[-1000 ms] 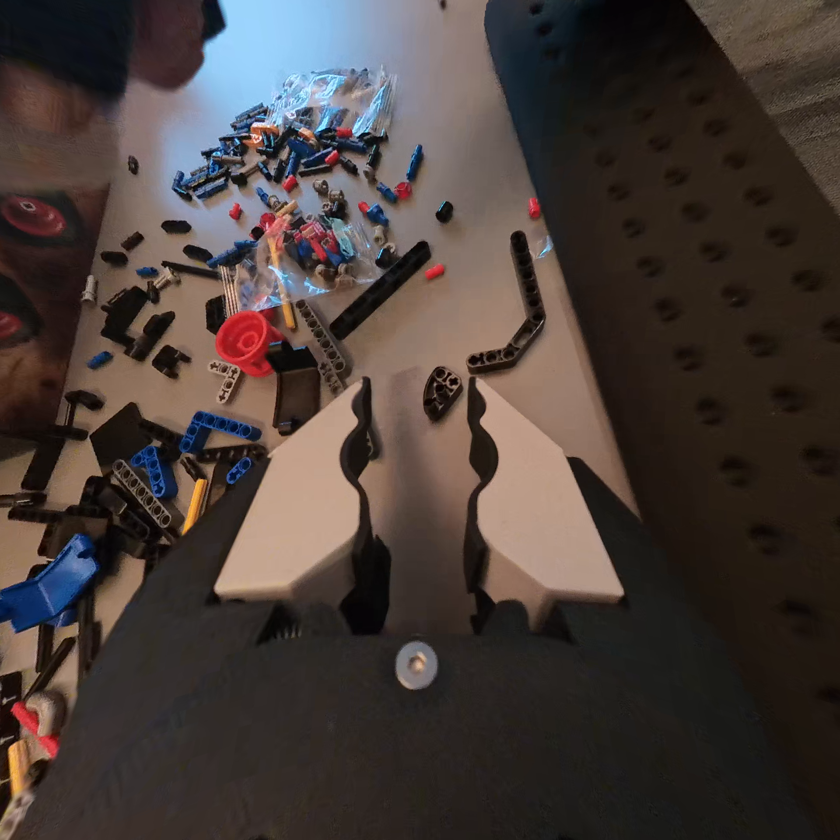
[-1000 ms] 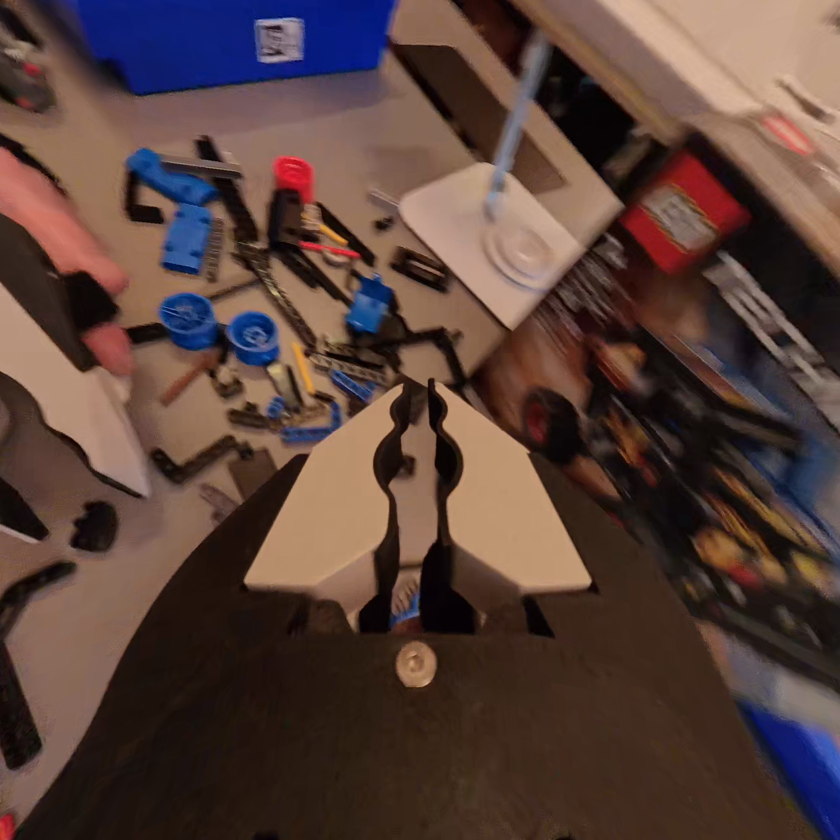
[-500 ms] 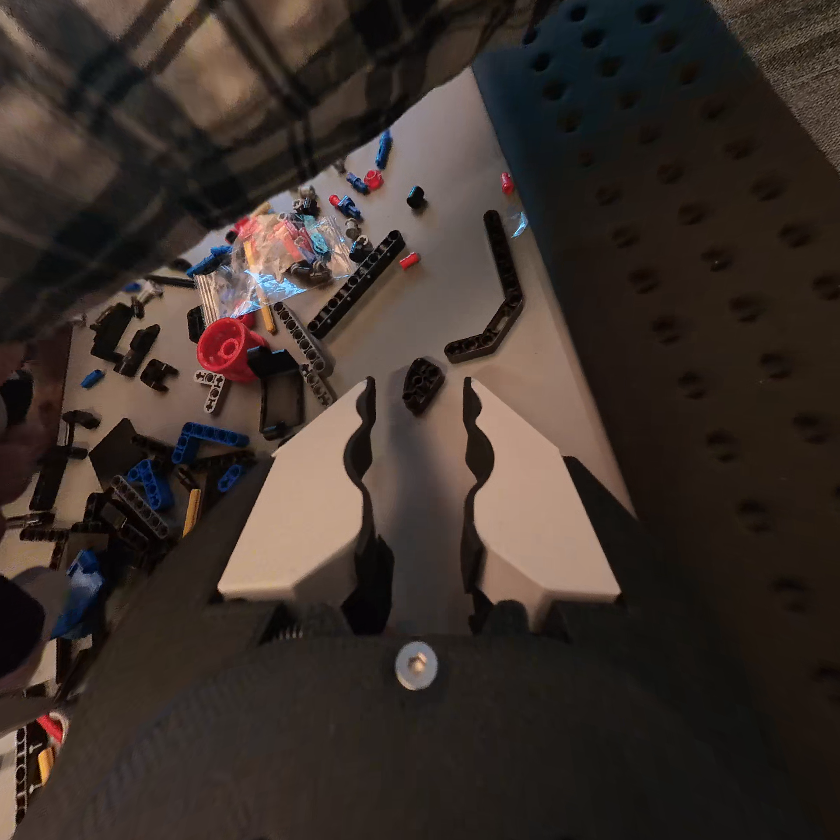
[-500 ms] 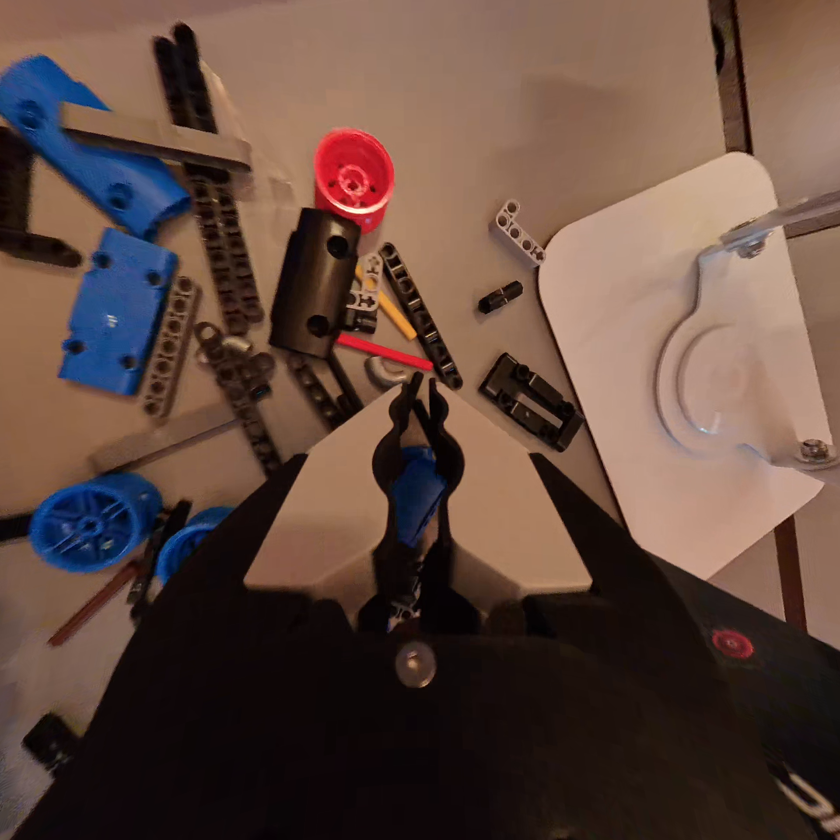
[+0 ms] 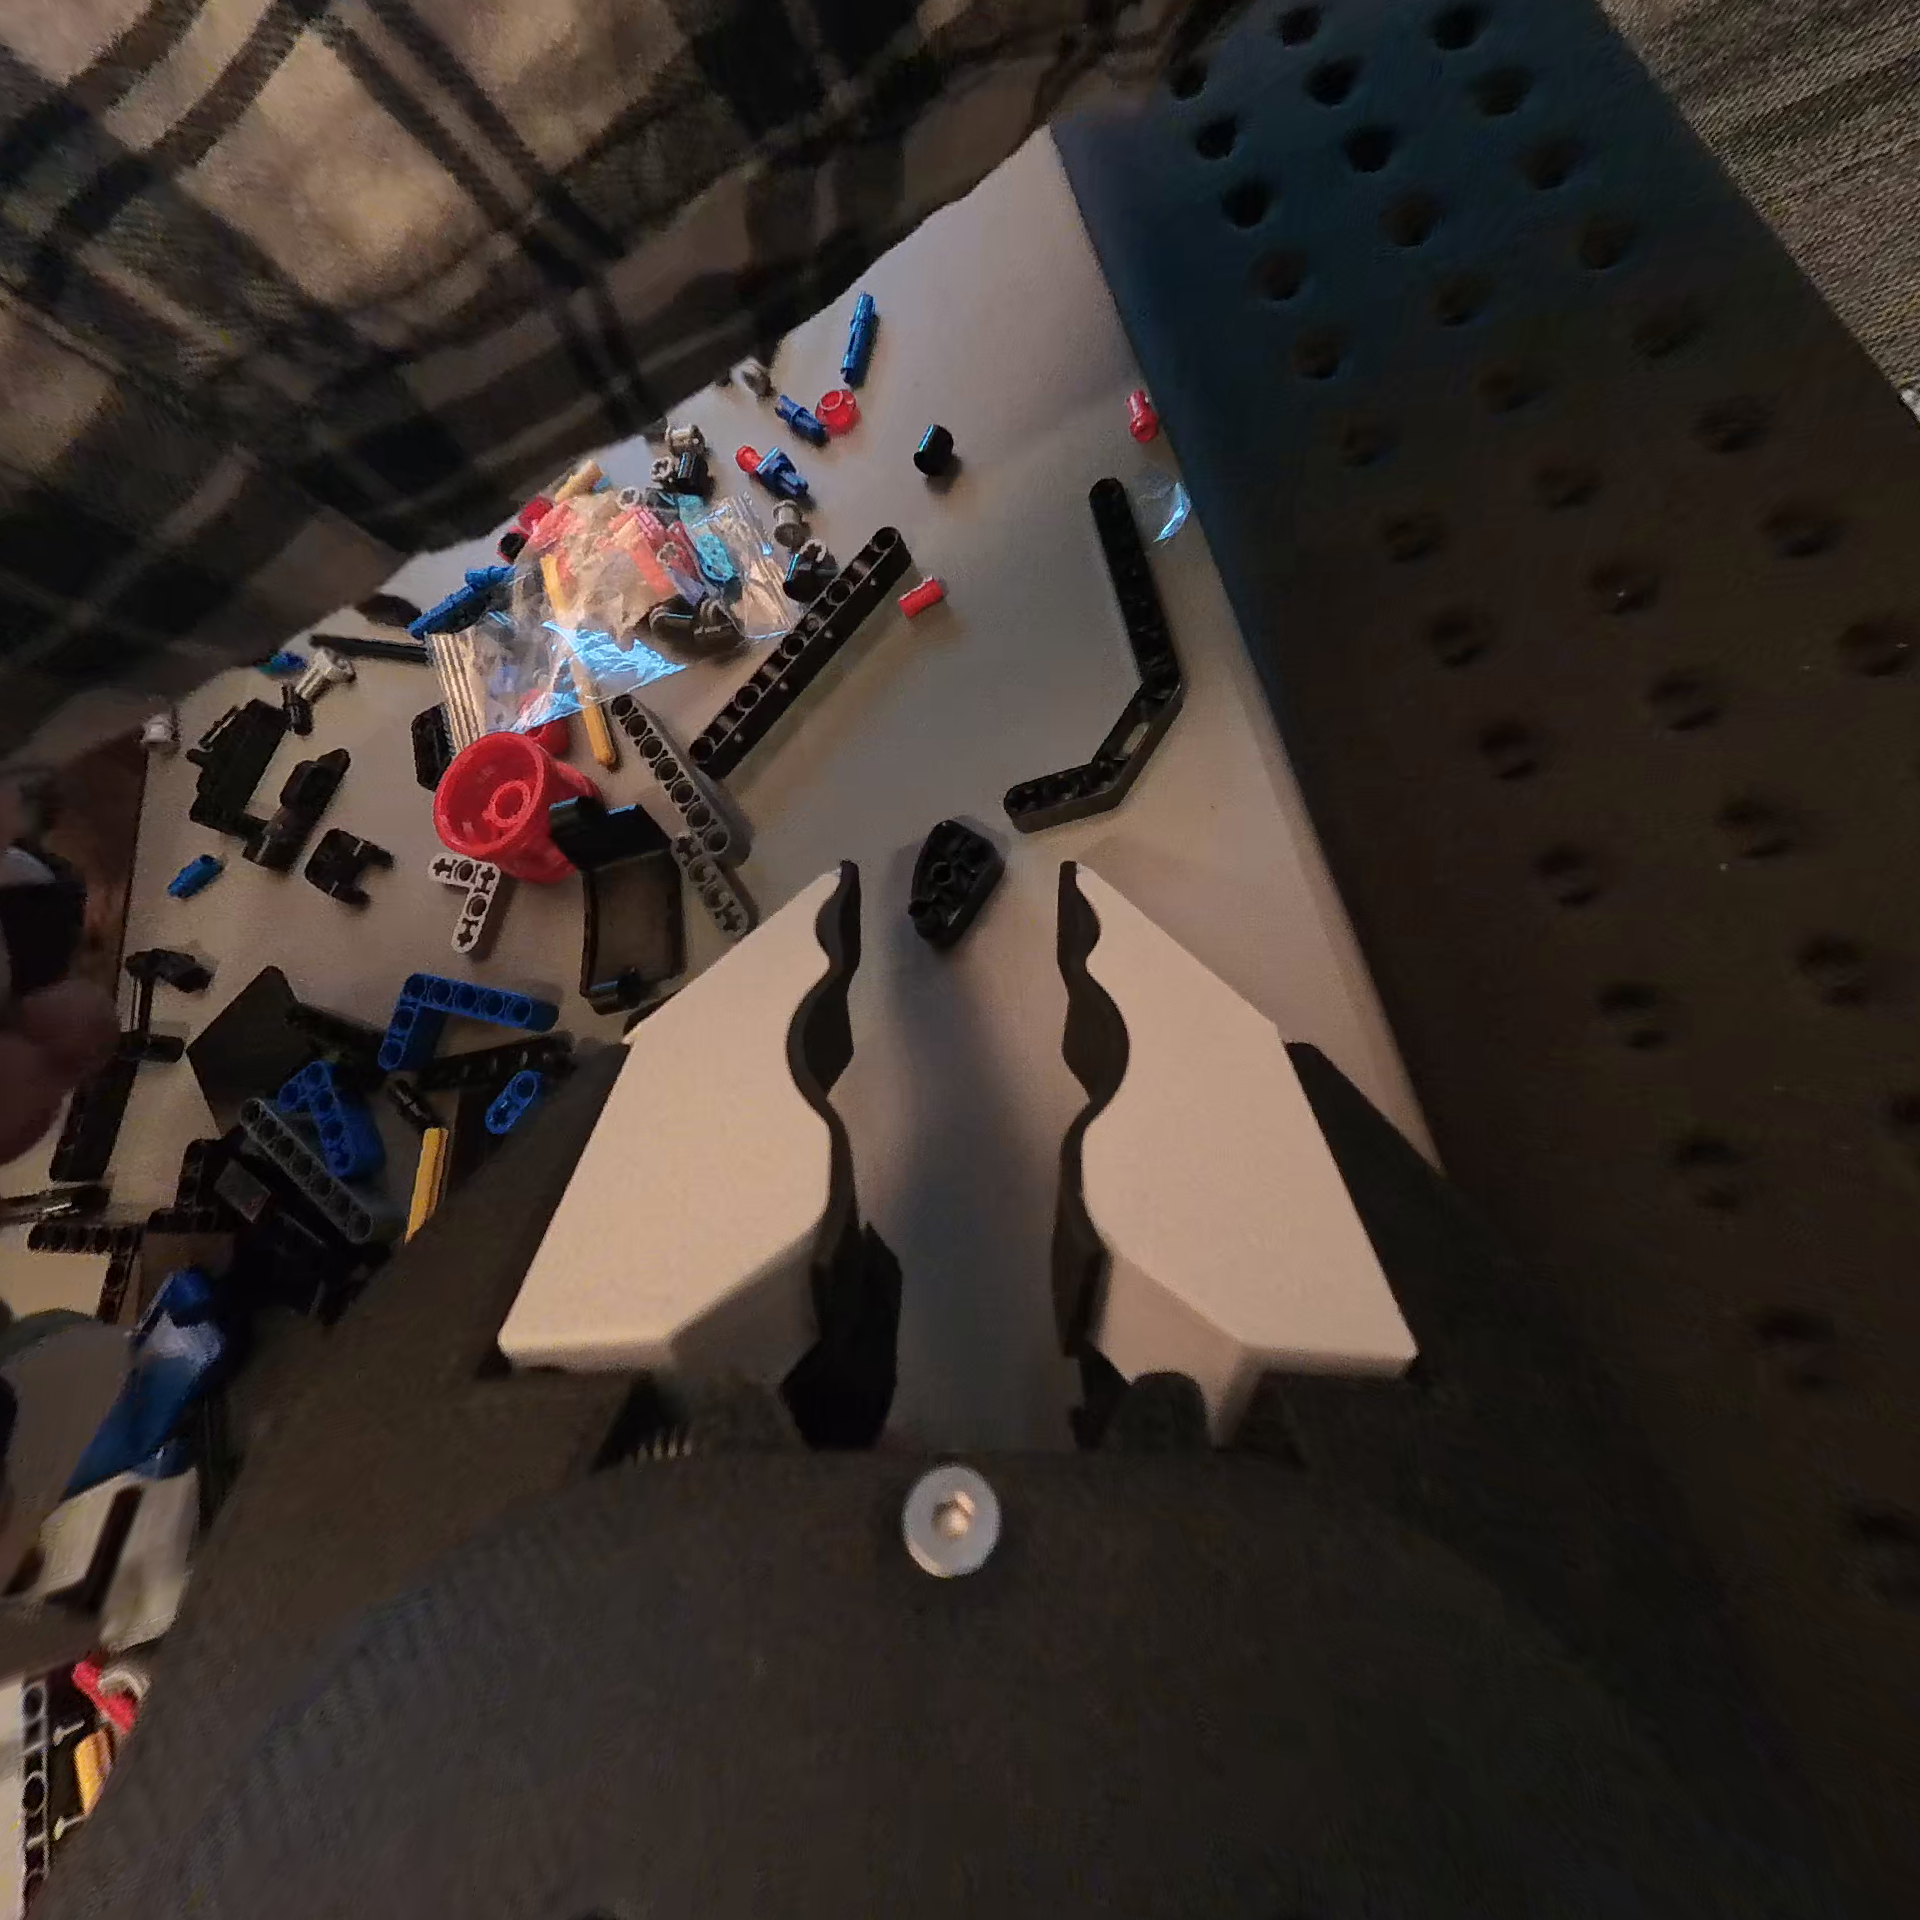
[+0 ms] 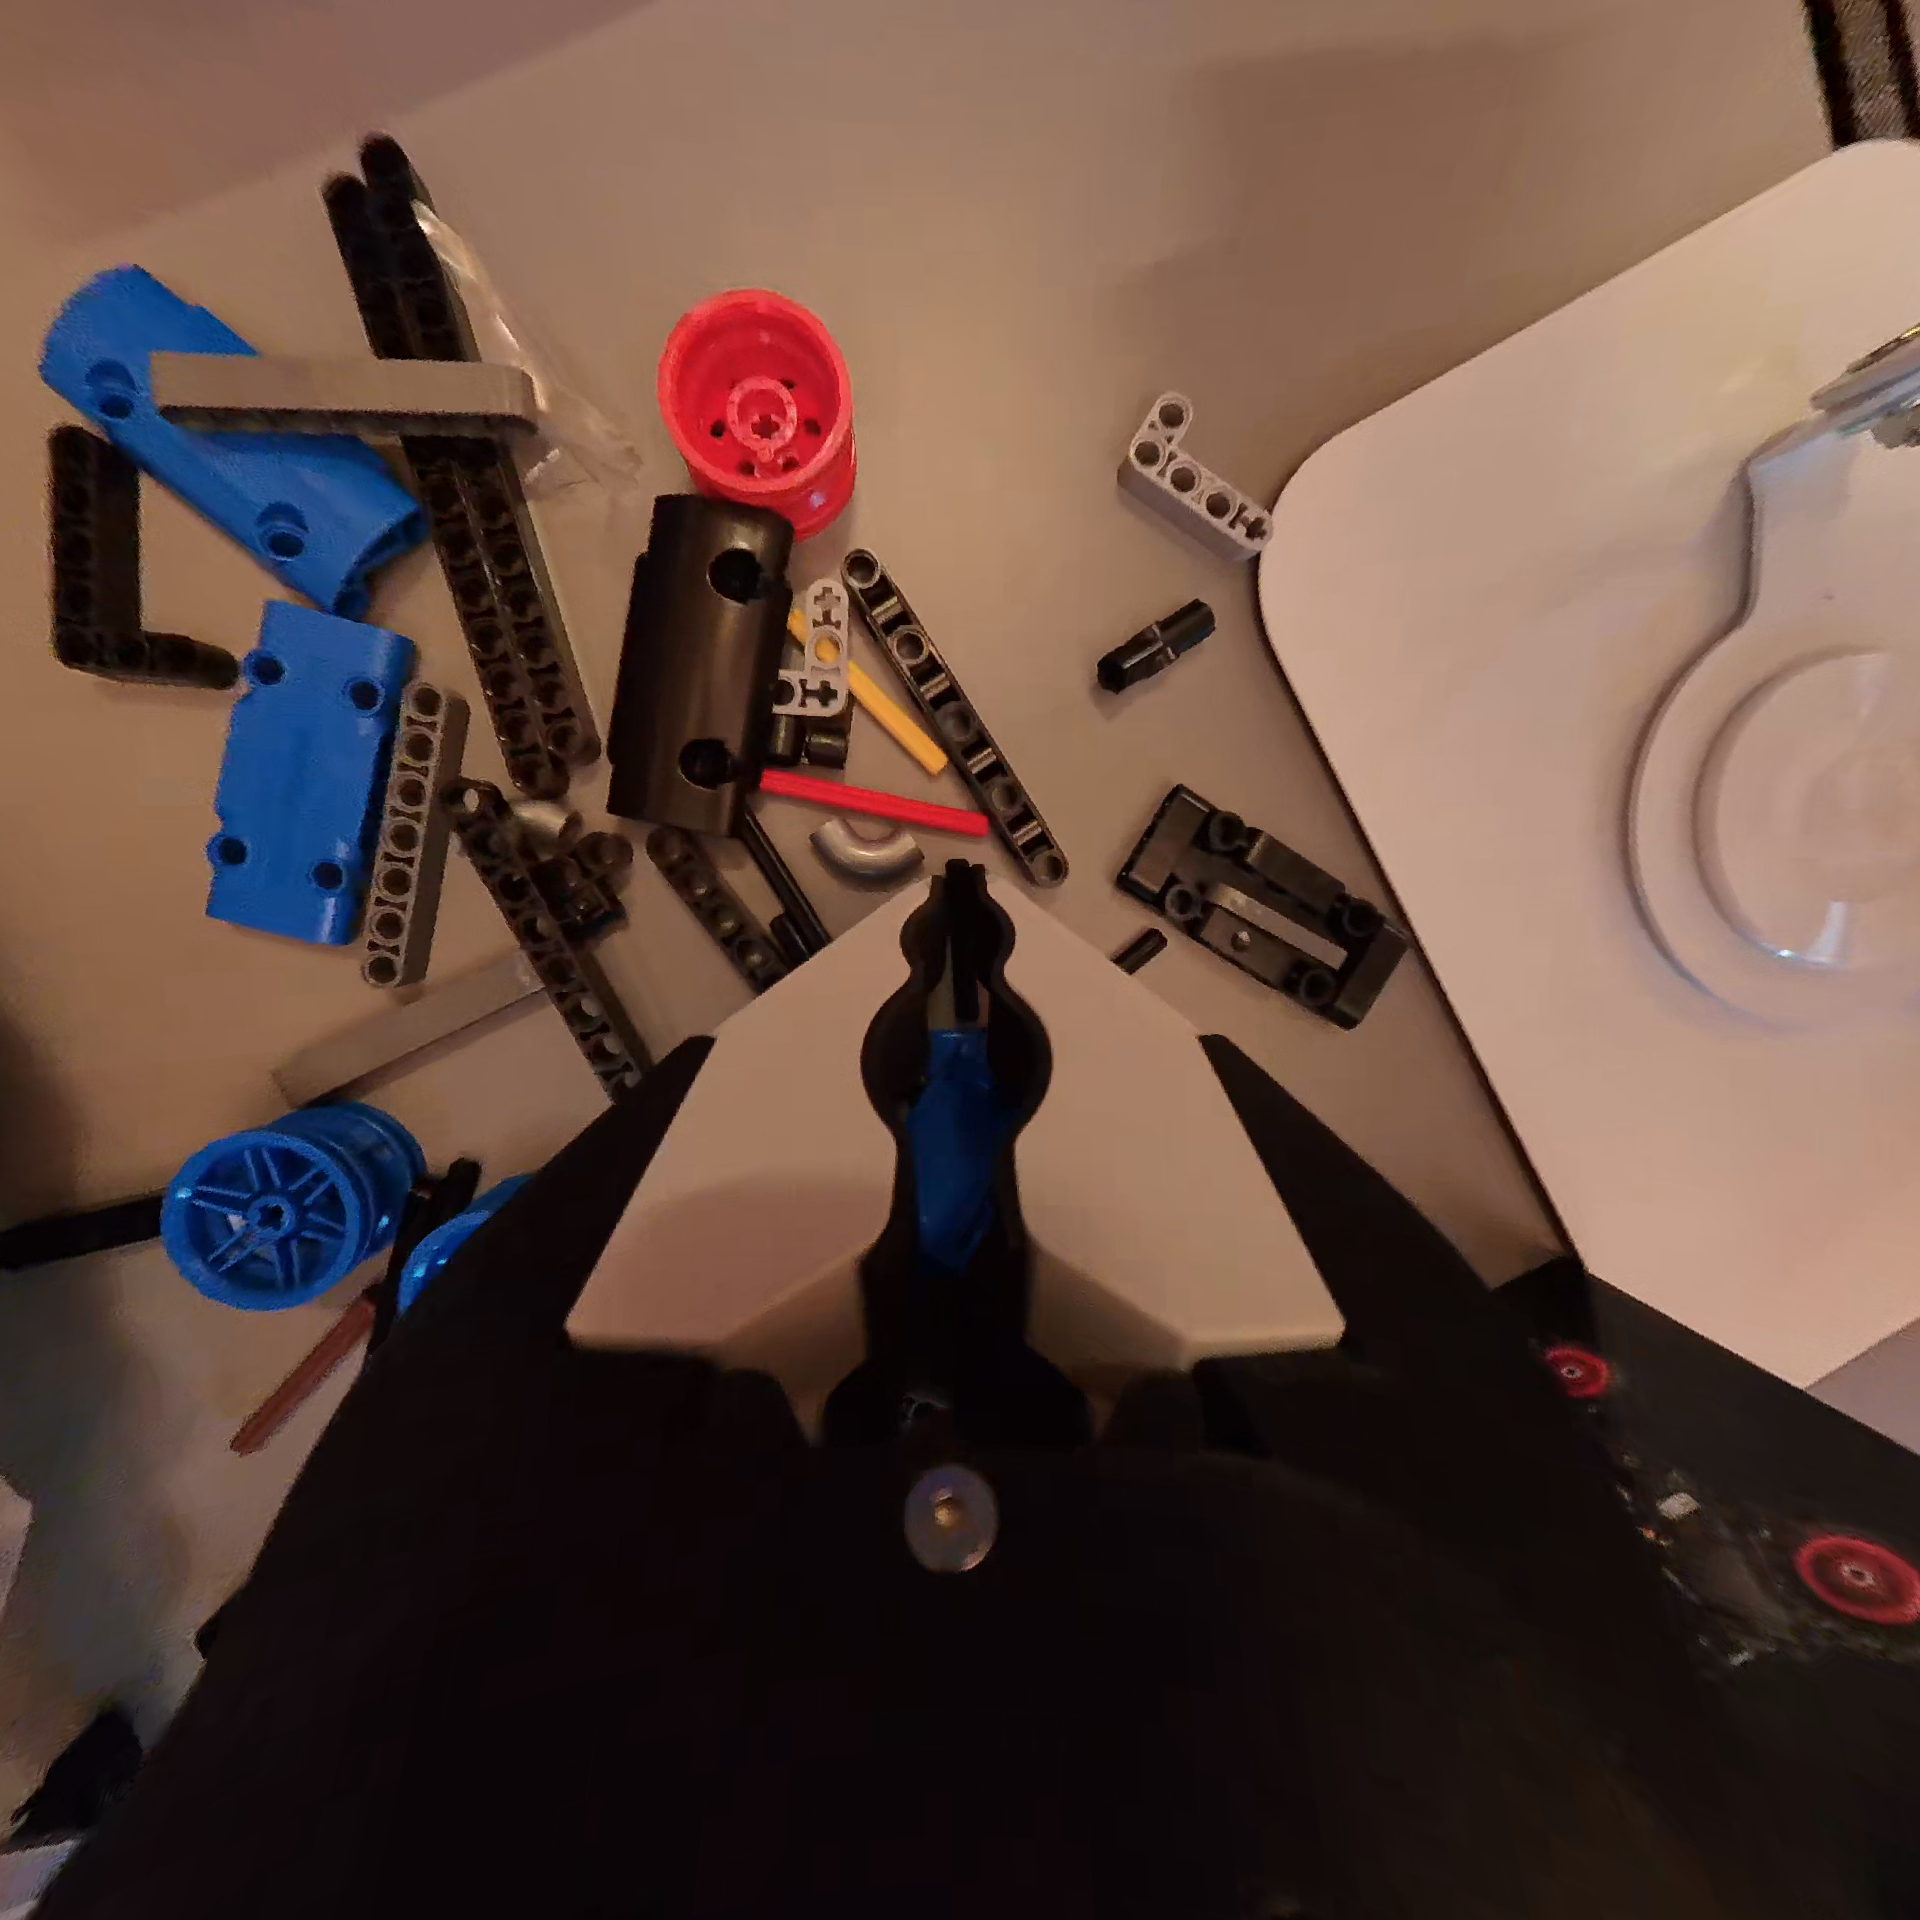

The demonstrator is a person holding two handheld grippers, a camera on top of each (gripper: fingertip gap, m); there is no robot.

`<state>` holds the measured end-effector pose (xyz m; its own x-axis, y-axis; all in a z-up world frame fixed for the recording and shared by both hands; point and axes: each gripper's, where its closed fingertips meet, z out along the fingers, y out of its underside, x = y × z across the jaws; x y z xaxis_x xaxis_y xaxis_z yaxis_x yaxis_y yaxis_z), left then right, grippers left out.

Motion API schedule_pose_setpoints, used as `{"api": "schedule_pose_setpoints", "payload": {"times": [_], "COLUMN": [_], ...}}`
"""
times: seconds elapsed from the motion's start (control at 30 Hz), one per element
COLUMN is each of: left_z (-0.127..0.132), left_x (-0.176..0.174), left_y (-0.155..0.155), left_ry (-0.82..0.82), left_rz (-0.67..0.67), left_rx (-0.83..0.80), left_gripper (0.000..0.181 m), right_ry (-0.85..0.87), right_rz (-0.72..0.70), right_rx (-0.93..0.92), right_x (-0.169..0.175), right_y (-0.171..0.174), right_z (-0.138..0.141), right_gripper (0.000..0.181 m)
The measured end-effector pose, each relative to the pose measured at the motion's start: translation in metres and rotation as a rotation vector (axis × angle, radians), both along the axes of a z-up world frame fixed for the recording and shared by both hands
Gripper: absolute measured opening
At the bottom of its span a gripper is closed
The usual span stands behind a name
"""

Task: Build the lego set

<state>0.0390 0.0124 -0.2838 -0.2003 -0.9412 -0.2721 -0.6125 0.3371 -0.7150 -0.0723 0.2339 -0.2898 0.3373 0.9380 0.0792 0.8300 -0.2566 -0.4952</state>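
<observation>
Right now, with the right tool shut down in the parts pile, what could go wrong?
1. The right tool looks closed on a thin black piece at its tips; so small a grip could slip or twist.
2. The red axle rod and curved grey pipe piece lie just ahead; lifting may scatter them.
3. The left tool is open, with the small black rounded connector between its tips and the table edge close by; a nudge could push it off.
</observation>
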Motion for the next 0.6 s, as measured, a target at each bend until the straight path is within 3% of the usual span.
{"api": "schedule_pose_setpoints", "payload": {"times": [0.17,0.4,0.6], "left_z": [0.011,0.06,0.093], "left_x": [-0.001,-0.011,-0.031], "left_y": [0.008,0.05,0.089], "left_ry": [-0.045,-0.235,-0.427], "left_rz": [0.04,0.302,0.519], "left_rx": [0.004,0.011,-0.012], "left_gripper": [0.034,0.022,0.025], "right_ry": [0.178,0.465,0.643], "right_rz": [0.002,-0.004,-0.024], "right_rx": [0.073,0.182,0.22], "right_x": [-0.003,0.026,0.059], "right_y": [-0.011,-0.052,-0.094], "right_z": [0.05,0.14,0.173], "right_gripper": [0.0,0.0,0.0]}}
